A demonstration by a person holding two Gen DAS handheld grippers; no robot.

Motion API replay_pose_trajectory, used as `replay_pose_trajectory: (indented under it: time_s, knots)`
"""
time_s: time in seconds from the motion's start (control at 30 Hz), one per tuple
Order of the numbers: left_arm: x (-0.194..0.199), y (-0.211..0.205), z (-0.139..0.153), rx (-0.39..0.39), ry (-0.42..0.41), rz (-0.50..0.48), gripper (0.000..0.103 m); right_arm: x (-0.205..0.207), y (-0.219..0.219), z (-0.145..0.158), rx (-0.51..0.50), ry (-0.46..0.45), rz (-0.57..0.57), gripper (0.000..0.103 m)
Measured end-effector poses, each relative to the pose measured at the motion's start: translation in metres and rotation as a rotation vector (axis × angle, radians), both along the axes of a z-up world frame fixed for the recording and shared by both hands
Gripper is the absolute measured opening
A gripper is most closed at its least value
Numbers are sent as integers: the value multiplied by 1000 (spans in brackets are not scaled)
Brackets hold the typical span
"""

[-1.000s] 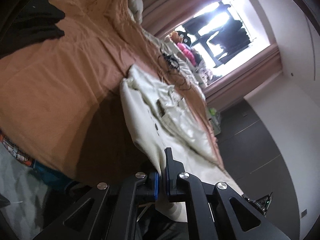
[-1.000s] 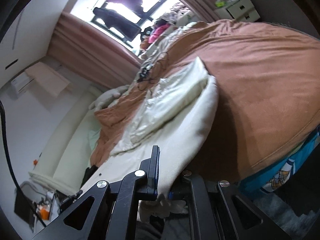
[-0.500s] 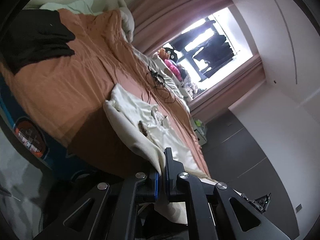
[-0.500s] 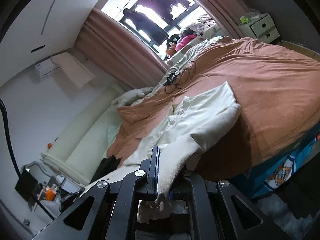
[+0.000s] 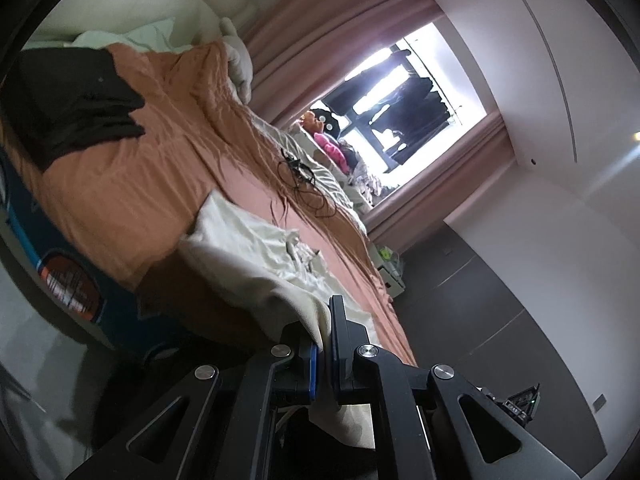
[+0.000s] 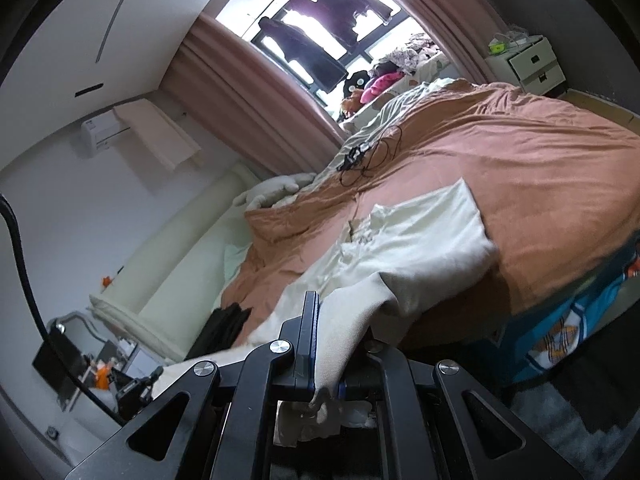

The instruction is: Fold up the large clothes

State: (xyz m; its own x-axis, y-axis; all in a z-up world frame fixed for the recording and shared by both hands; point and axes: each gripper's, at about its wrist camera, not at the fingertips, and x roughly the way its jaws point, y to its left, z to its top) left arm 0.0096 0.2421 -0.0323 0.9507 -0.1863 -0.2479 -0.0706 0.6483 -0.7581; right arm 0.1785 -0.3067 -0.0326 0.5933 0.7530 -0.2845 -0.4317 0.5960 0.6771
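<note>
An orange-brown bedspread [image 6: 520, 168] covers the bed below a pink-curtained window [image 5: 404, 92]. Left gripper [image 5: 325, 344] and right gripper [image 6: 320, 344] each pinch the cream garment [image 6: 420, 240].

Bare brown bedspread [image 6: 540, 160] right of garment; cable tangle [image 6: 368, 152] beyond.

Cream garment [image 5: 256, 256] rumpled on bed, near edge lifted.

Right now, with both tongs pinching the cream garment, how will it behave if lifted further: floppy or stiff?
Probably floppy: the cream garment sags and creases between the right tongs and the bed. It looks fairly thick, so likely some weight. The left tongs hold only an edge; it may slip.
</note>
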Motion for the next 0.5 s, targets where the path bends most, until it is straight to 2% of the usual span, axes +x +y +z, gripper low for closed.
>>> replay_pose_trajectory:
  time_s: [0.13, 0.27, 0.5]
  knots:
    - [31, 12, 18, 13, -8, 17, 4, 35, 9, 22, 0, -30, -21, 7]
    - [83, 24, 45, 55, 7, 31, 4, 78, 27, 45, -49, -58, -46, 7]
    - [162, 47, 68, 86, 42, 43, 4, 149, 46, 62, -98, -41, -73, 7]
